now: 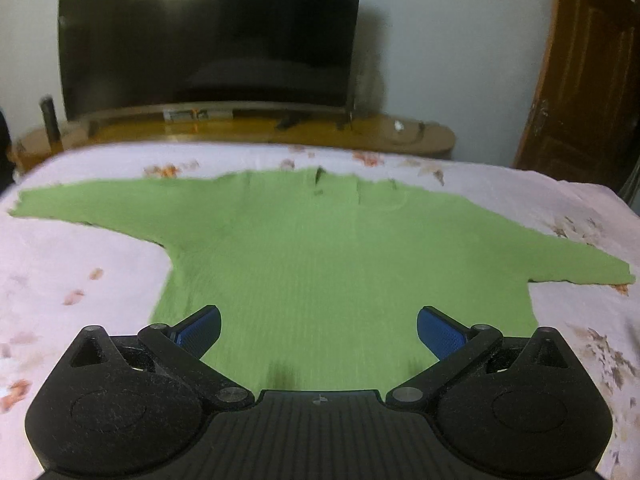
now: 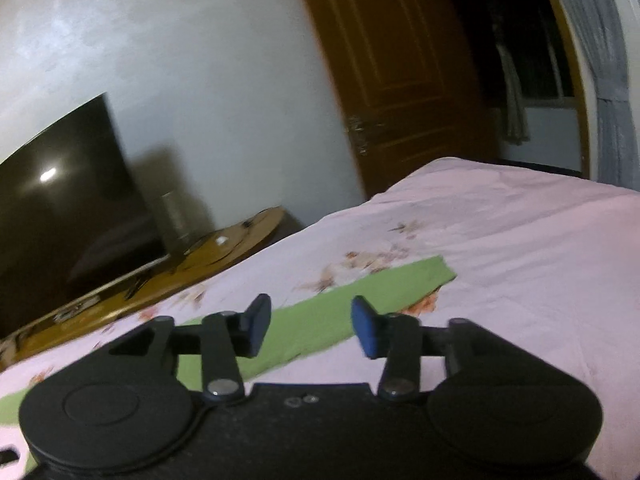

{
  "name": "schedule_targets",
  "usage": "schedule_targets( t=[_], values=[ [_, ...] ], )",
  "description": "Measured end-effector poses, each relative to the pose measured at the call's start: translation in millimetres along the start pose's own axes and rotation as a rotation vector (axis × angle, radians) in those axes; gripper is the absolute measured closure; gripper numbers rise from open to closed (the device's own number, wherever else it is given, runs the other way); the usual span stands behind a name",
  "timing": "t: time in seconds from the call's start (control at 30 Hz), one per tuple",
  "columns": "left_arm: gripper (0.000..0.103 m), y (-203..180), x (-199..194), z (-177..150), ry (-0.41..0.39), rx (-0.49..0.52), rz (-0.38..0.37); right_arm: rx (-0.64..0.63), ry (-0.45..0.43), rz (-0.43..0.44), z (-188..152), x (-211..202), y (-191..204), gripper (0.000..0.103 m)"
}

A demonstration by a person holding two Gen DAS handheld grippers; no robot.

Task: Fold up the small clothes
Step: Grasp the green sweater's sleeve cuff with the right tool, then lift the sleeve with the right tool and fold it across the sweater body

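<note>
A green sweater (image 1: 320, 248) is lying flat on the bed (image 1: 80, 264), which is wearing a pink floral sheet; in the left wrist view it is filling the middle of the frame, collar toward the top, one sleeve reaching to the left edge and the other to the right edge; its hem is sitting at the bottom centre, just ahead of the left gripper (image 1: 319, 330). That gripper's jaws are standing wide apart with nothing between them; the sweater's lower body is showing through the gap, beneath the blue pads (image 1: 438, 330), and whether they are touching the knit cannot be told.

In the right wrist view the right gripper (image 2: 311, 330) is hovering over one sleeve (image 2: 360, 300), which is running from the lower left up toward the centre right of the frame; its jaws are partly apart and are gripping nothing; the sleeve is passing under the gap.

Beyond the bed, a dark television (image 1: 208, 36) is standing on a wooden counter (image 1: 248, 128) at the upper left; a brown door (image 1: 584, 72) is occupying the upper right.
</note>
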State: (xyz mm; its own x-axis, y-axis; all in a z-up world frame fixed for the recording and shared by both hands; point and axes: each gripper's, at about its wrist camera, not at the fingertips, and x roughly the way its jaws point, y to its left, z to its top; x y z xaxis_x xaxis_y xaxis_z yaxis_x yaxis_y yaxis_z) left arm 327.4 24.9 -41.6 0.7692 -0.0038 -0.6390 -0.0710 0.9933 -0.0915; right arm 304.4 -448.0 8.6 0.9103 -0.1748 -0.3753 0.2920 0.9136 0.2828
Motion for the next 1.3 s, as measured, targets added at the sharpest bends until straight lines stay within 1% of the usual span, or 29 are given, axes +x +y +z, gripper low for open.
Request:
schedule_targets(
  t=[0.1,0.17,0.23,0.27,0.33,0.4,0.47,0.5,0.53,0.63,0.7,0.73,0.77,0.8,0.83,0.93,1.03,1.1,1.13,1.2,1.23,1.3],
  values=[
    [0.000,8,29,5,0.001,-0.047,0.029,0.079,0.061,-0.032,8,53,-31,0.058],
    [0.000,14,43,8,-0.010,-0.079,0.087,0.140,0.108,-0.058,7,91,-59,0.057],
    [0.000,14,55,9,0.006,-0.090,0.140,0.248,0.146,-0.059,4,130,-93,0.057],
    [0.000,15,60,11,0.018,-0.091,0.156,0.287,0.158,-0.067,2,145,-106,0.057],
    [0.000,19,68,14,0.033,-0.120,0.146,0.380,0.180,-0.074,-4,178,-137,0.057],
    [0.000,16,75,17,0.034,-0.126,0.190,0.445,0.200,-0.072,-10,204,-158,0.057],
    [0.000,10,82,18,0.040,-0.117,0.235,0.489,0.209,-0.060,-13,222,-172,0.057],
    [0.000,9,85,20,0.045,-0.123,0.245,0.498,0.219,-0.063,-15,230,-178,0.058],
    [0.000,8,87,21,0.048,-0.131,0.245,0.506,0.220,-0.057,-17,235,-182,0.061],
    [0.000,5,96,24,0.053,-0.129,0.250,0.499,0.204,-0.038,-19,242,-183,0.063],
    [0.000,4,101,27,0.063,-0.107,0.271,0.493,0.199,-0.030,-19,245,-184,0.067],
    [0.000,2,104,29,0.073,-0.086,0.302,0.486,0.197,-0.034,-20,246,-184,0.077],
    [0.000,2,106,30,0.076,-0.066,0.331,0.473,0.200,-0.047,-18,249,-186,0.092],
    [0.000,3,108,32,0.074,-0.055,0.346,0.460,0.204,-0.066,-18,250,-185,0.095],
    [0.000,7,109,34,0.068,-0.056,0.350,0.459,0.204,-0.070,-17,248,-184,0.095],
    [0.000,29,115,41,0.093,-0.100,0.323,0.396,0.178,-0.074,-9,246,-161,0.095],
    [0.000,59,121,44,0.090,-0.144,0.295,0.293,0.144,-0.029,4,236,-117,0.096],
    [0.000,76,126,45,0.088,-0.152,0.271,0.204,0.126,0.020,11,227,-73,0.096],
    [0.000,85,129,46,0.089,-0.161,0.249,0.149,0.118,0.046,12,220,-43,0.096],
    [0.000,102,131,47,0.091,-0.176,0.169,0.081,0.114,0.111,12,211,8,0.096],
    [0.000,110,130,48,0.084,-0.172,0.145,0.048,0.113,0.145,10,205,34,0.096],
    [0.000,120,128,50,0.066,-0.124,0.137,-0.010,0.127,0.229,0,197,92,0.096]
  ],
)
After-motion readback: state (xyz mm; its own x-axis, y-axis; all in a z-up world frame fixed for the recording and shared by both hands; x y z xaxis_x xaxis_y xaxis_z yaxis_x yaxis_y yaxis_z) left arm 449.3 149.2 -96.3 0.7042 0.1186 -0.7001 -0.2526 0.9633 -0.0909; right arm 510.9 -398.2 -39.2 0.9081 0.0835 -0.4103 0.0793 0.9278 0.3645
